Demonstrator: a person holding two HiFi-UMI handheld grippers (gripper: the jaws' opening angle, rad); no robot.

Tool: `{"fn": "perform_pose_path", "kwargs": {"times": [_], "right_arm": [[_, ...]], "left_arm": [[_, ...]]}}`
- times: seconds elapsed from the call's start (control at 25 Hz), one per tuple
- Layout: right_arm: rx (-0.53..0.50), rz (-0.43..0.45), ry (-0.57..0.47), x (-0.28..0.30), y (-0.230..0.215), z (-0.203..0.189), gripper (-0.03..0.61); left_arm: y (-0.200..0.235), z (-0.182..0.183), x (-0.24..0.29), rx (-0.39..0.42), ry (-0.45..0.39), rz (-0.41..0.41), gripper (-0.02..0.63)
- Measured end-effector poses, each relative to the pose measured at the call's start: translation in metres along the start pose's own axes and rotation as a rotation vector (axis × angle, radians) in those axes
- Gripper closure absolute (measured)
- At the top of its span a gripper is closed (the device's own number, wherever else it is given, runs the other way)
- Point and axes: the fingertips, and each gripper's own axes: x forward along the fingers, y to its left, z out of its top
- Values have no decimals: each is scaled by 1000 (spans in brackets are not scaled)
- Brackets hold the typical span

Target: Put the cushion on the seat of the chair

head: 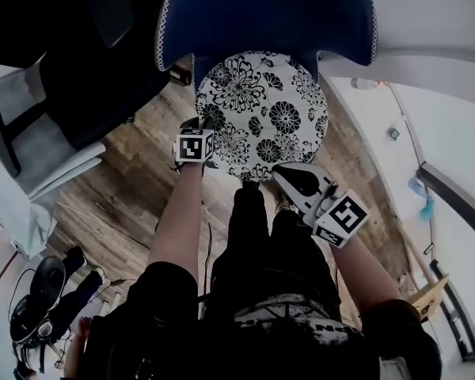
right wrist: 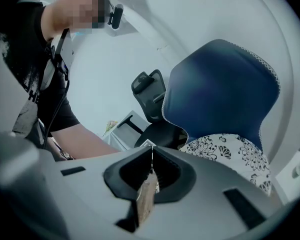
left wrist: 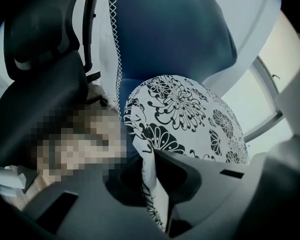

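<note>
A round white cushion with black flowers lies on the seat of the blue chair, below its backrest. My left gripper is at the cushion's near-left rim, pointing steeply down. In the left gripper view the cushion has a fold of its edge pinched between the shut jaws of that gripper. My right gripper hovers by the cushion's near edge. In the right gripper view its jaws meet with nothing between them, and the cushion rests against the blue chair back.
A black office chair stands close on the left of the blue one. Wooden floor runs under both. A white wall and ledge close the right side. The person's dark trousers stand just in front of the seat.
</note>
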Motion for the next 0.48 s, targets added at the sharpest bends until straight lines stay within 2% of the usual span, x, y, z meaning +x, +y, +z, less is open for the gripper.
{"fn": "perform_pose_path", "kwargs": {"times": [0.28,0.48], "right_arm": [[24,9,2,-6,-5,-8,560],[19,32,15,-7,5,-8,560]], "left_arm": [[0,0,2,-34,-31,4,580],[11,-4,-6,-59,-24,24,468]]}}
